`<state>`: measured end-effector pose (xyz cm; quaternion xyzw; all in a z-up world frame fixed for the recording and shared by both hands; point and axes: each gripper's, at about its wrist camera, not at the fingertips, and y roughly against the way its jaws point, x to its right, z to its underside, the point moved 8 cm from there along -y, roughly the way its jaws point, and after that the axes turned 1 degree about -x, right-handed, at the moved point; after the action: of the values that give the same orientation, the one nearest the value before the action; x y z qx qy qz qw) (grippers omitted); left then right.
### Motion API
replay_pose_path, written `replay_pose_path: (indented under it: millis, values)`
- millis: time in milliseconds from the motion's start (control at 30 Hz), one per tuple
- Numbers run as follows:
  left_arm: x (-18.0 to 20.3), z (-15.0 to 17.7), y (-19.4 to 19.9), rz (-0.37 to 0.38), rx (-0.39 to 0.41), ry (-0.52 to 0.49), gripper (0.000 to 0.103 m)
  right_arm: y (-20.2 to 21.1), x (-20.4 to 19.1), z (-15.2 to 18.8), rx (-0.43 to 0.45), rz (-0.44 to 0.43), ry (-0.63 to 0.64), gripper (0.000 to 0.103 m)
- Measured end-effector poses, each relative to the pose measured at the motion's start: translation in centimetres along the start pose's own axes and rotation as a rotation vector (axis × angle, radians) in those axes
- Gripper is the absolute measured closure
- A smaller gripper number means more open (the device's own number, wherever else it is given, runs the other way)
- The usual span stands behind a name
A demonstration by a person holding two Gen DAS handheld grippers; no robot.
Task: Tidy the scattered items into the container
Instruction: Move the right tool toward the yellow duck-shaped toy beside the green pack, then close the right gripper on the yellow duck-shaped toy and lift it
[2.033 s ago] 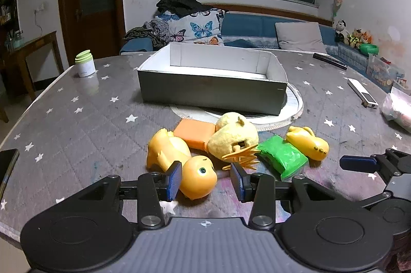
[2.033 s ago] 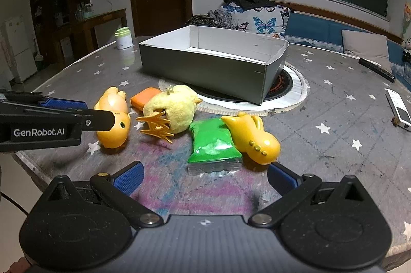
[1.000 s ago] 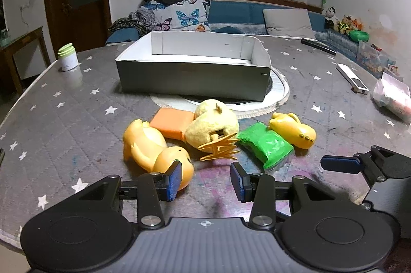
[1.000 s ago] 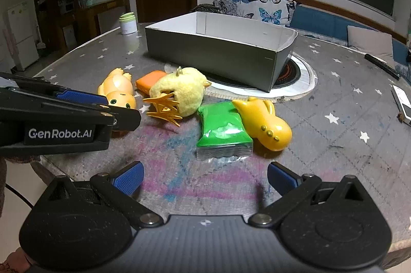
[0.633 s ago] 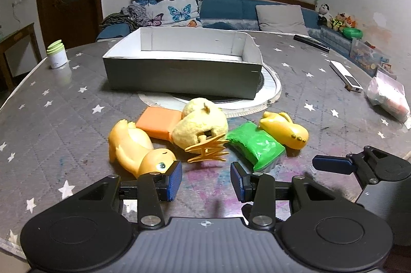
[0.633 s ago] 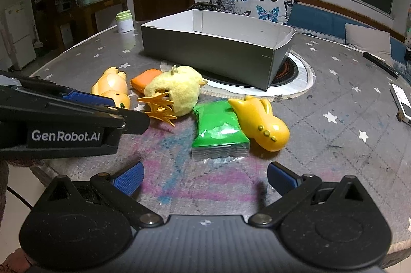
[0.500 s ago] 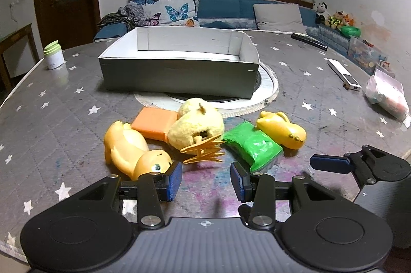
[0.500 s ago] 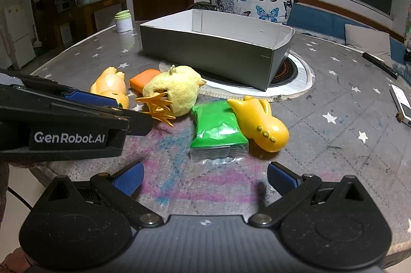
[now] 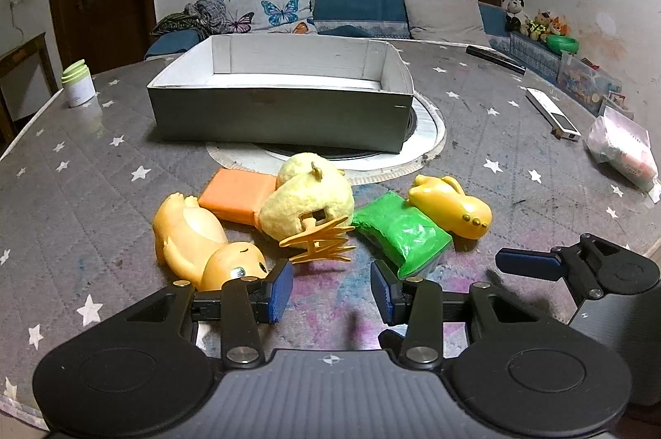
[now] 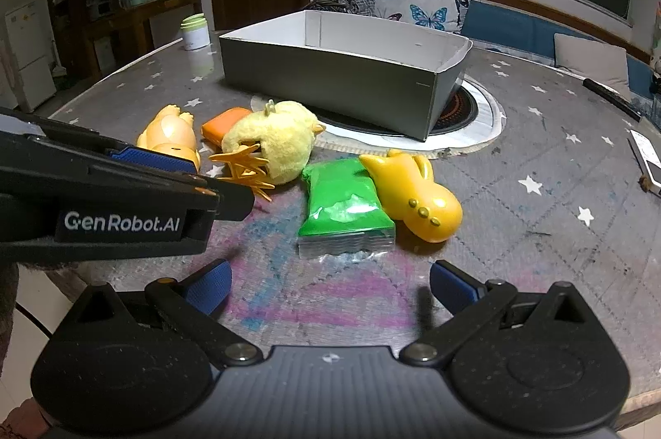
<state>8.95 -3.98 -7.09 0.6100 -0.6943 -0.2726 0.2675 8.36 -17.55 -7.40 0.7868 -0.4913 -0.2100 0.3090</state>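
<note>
A grey open box (image 9: 281,110) (image 10: 330,79) stands empty at the table's middle. In front of it lie an orange rubber duck (image 9: 198,238) (image 10: 169,135), an orange block (image 9: 235,193) (image 10: 221,122), a yellow plush chick with orange feet (image 9: 310,199) (image 10: 274,141), a green packet (image 9: 400,232) (image 10: 343,201) and a yellow toy (image 9: 452,207) (image 10: 413,195). My left gripper (image 9: 330,288) is open and empty, just short of the chick's feet. My right gripper (image 10: 328,284) is open wide and empty, just short of the green packet.
A green-lidded white jar (image 9: 78,87) (image 10: 194,32) stands at the far left. A white remote (image 9: 553,112), a black remote (image 9: 495,58) and a plastic bag (image 9: 624,151) lie at the right. A round white mat (image 9: 429,145) lies under the box.
My left gripper has drawn back from the rubber duck and shifted right, facing the chick's feet. The right gripper has barely moved. The toys lie as before.
</note>
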Motion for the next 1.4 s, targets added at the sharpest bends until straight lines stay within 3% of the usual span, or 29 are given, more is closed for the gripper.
replay_pose_path:
  millis: [767, 1400]
  values:
    - [1.0, -1.8, -1.0, 0.069, -0.017, 0.013, 0.059, 0.5, 2.5, -1.4, 0.030, 0.021, -0.047, 0.004]
    - [2.3, -4.2, -1.7, 0.154, -0.035, 0.018, 0.059, 0.2, 5.2, -2.3, 0.028, 0.009, -0.129, 0.018]
